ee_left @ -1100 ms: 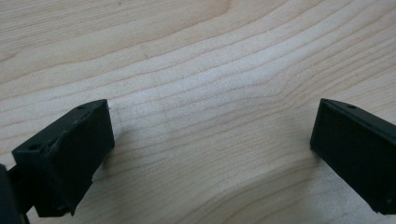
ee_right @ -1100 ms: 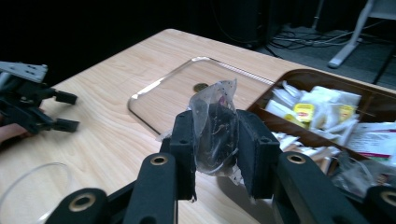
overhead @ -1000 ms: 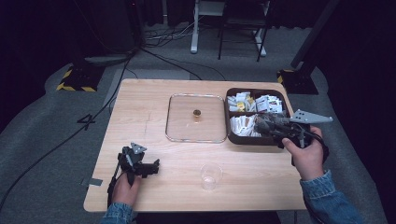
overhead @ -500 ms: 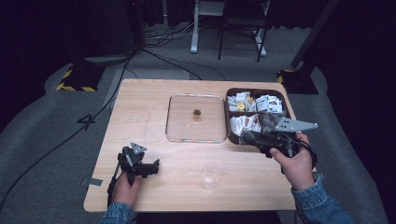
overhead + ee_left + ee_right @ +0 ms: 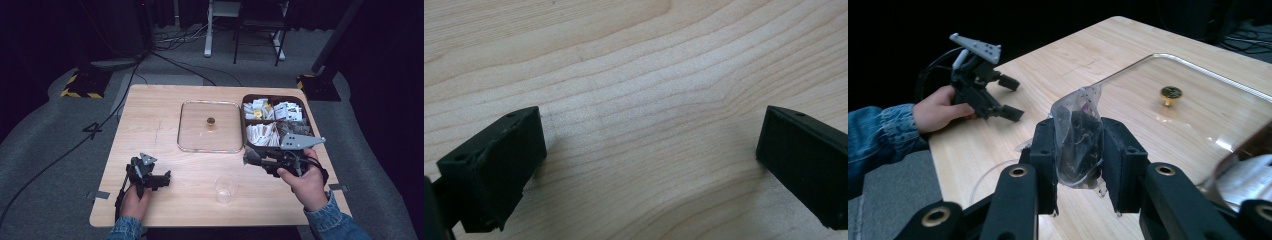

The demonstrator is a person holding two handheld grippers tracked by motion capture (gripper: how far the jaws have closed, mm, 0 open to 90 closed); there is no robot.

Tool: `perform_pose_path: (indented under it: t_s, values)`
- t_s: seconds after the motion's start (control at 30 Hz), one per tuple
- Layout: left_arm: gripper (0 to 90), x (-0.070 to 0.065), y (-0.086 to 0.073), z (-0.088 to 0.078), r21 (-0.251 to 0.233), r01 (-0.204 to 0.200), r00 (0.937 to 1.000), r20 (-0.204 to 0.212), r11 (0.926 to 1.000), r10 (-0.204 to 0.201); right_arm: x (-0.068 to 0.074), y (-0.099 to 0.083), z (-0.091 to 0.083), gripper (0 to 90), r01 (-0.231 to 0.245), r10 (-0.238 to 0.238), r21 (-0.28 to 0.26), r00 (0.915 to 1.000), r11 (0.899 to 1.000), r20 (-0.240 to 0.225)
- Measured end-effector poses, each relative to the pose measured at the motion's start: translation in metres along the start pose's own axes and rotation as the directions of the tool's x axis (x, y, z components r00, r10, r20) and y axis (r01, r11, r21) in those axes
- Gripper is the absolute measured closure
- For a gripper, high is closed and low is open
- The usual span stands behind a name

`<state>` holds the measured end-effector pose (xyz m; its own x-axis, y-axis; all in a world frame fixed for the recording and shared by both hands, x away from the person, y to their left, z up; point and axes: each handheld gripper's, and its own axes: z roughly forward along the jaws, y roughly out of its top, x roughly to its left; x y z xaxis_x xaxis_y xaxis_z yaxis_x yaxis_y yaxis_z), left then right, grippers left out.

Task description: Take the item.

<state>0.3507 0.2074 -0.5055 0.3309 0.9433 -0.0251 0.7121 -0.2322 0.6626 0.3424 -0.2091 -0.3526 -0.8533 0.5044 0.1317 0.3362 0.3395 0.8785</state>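
Spreading under everything, the pale wooden table [image 5: 160,120] leaves you bare room on its left half. The clear square glass lid with a brass knob [image 5: 209,126] lies flat mid-table, touching the dark compartment box of paper sachets [image 5: 274,121], whose printing is too small to read. A clear plastic cup [image 5: 225,188] stands near the front edge. Your right gripper [image 5: 1079,150] is clenched on a small clear bag of dark contents [image 5: 1078,142], above the table just in front of the box. Your left gripper [image 5: 649,165] rests released, jaws wide over bare wood.
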Motion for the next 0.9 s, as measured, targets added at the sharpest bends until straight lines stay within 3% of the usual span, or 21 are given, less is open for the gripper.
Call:
perform_pose_path:
  t_s: [0.37, 0.9]
  values:
    - [0.0, 0.0, 0.0, 0.0, 0.0, 0.0, 1.0, 0.0, 1.0, 0.0, 0.018, -0.004, 0.02, 69.8, 0.042, -0.039, 0.03, 0.9944, 0.999, -0.098]
    - [0.0, 0.0, 0.0, 0.0, 0.0, 0.002, 1.0, 0.001, 1.0, -0.002, 0.03, -0.017, 0.044, 69.8, 0.083, -0.069, 0.076, 0.9842, 0.994, -0.163]
